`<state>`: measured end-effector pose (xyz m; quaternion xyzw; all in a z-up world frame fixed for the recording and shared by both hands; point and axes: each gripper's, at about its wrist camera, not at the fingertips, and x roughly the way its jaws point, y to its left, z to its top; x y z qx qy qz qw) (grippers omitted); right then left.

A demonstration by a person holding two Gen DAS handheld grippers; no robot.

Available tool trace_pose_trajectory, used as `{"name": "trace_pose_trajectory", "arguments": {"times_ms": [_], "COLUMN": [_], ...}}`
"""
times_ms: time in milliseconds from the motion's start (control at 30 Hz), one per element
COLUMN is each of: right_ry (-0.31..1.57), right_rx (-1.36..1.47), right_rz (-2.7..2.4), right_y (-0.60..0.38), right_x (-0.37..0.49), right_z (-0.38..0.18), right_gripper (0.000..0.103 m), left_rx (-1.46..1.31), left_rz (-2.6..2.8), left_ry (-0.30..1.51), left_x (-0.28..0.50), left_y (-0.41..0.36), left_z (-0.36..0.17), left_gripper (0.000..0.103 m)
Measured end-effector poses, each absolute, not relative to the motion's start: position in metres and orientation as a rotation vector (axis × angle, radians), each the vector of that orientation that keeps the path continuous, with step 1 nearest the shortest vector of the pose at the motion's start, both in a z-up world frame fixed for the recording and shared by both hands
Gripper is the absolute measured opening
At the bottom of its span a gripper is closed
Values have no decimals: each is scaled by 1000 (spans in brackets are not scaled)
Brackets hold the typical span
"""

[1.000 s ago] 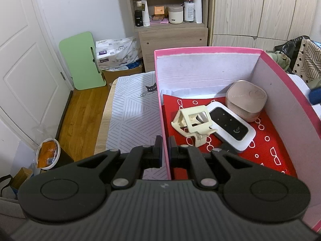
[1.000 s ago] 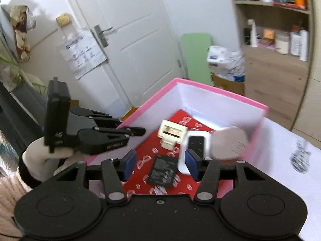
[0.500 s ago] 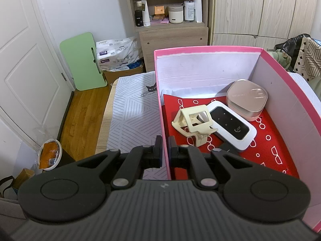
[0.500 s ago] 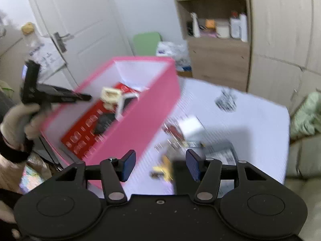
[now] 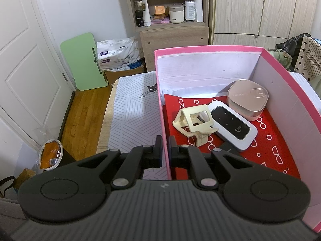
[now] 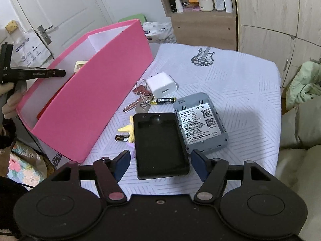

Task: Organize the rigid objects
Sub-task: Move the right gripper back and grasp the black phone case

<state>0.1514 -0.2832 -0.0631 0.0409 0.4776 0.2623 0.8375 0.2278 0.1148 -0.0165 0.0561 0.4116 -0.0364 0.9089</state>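
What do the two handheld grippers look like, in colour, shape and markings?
Both are matte black plastic with two round discs and linked levers on silver pivots. The right gripper has dark blue pads on its fingers. The left gripper carries white lettering on its side.

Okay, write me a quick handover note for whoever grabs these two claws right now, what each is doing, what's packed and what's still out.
Left claw: shut on the pink box wall, steadying it.
Right claw: open, jaws just widened, empty, over the black case on the table.
Done, in the box: cream stand, white router, rose-gold case, plus a dark item partly hidden.
Left on the table: black case, grey device, white charger, keys, two batteries, a yellow figure.
Next is probably the black case.
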Motion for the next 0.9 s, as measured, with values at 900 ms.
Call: {"name": "trace_pose_trajectory", "arguments": {"times_ms": [900], "right_ry": [998], "right_rx": [129], "right_rz": [564], "right_y": [-255], "right_x": [178], "right_z": [-78], "right_gripper": [74], "left_rx": [132], "left_rz": [-75], "left_ry": [849], "left_x": [228], "left_y": [116], "left_z": [-15], "left_gripper": [6]}}
